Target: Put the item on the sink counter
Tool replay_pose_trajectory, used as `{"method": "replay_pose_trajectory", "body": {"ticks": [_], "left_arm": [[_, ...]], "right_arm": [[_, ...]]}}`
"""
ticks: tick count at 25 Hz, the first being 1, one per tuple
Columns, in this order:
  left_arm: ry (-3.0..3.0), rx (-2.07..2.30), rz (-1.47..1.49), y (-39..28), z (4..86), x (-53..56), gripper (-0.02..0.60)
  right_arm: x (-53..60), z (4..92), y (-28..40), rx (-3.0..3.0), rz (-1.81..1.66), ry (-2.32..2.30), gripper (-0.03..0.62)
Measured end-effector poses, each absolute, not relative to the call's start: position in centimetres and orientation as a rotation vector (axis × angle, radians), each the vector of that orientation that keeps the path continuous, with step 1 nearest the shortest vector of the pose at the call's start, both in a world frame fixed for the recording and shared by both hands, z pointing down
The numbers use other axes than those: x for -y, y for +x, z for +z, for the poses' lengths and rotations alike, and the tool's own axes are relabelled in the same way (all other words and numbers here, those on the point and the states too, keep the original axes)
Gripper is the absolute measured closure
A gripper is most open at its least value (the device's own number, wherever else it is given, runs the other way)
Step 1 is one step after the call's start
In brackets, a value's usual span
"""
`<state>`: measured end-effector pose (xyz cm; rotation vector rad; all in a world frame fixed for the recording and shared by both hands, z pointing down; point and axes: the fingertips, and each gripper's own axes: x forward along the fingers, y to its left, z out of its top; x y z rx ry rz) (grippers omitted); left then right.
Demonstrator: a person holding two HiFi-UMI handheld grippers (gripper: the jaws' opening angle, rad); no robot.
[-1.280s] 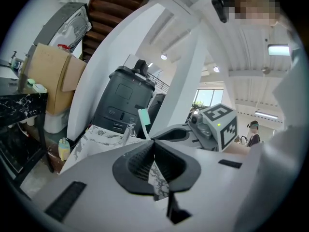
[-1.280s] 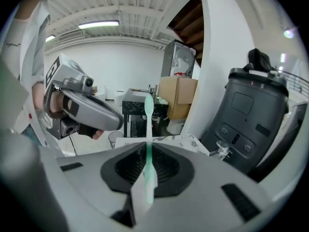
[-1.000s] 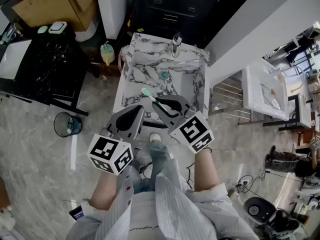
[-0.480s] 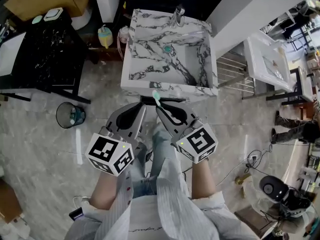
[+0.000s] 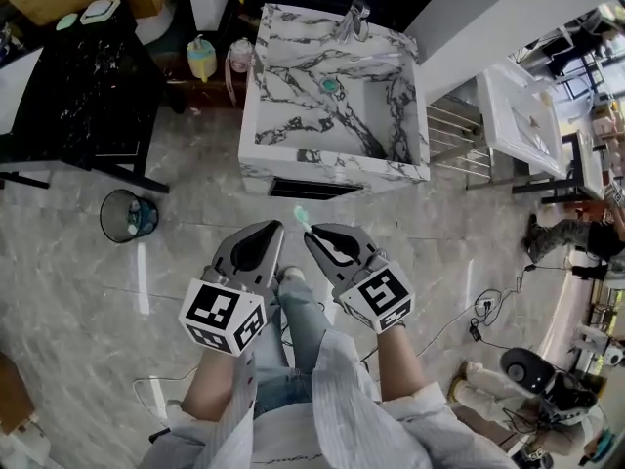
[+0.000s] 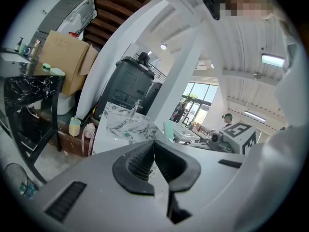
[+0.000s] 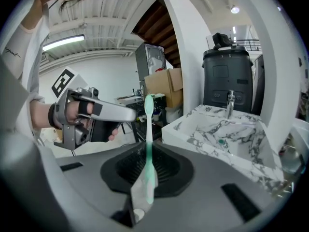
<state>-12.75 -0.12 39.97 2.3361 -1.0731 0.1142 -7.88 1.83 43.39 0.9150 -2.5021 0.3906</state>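
Mint-green and white plastic toothbrush (image 7: 148, 129), slim and straight, pinched by the handle between ribbed black rubber pads of right gripper (image 7: 147, 153); jaws clamped tight on it, bristle end poking out past the tips. In head view, brush end in the air over glossy grey stone-look floor (image 5: 469, 233), short of sink (image 5: 332, 167), not touching it. Left gripper (image 6: 154, 146) just beside the right, smooth grey shell, ribbed pads pressed together, nothing between. Sink boxy, white marble with dark grey veins, deep rectangular basin, shiny metal faucet (image 5: 357, 13) at back rim. Round dark bin (image 5: 127, 216) on floor at left, near glossy black table (image 5: 68, 96).
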Motion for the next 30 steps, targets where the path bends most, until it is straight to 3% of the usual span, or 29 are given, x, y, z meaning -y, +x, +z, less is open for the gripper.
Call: {"method": "replay_pose_trajectory", "body": {"ticks": [30], "left_arm": [[2.217,1.212,0.108,-10.7,68.2,-0.4,0.565]], "right_arm": [[3.2,73.1,-4.3,2.392,0.276,0.864,0.548]]}}
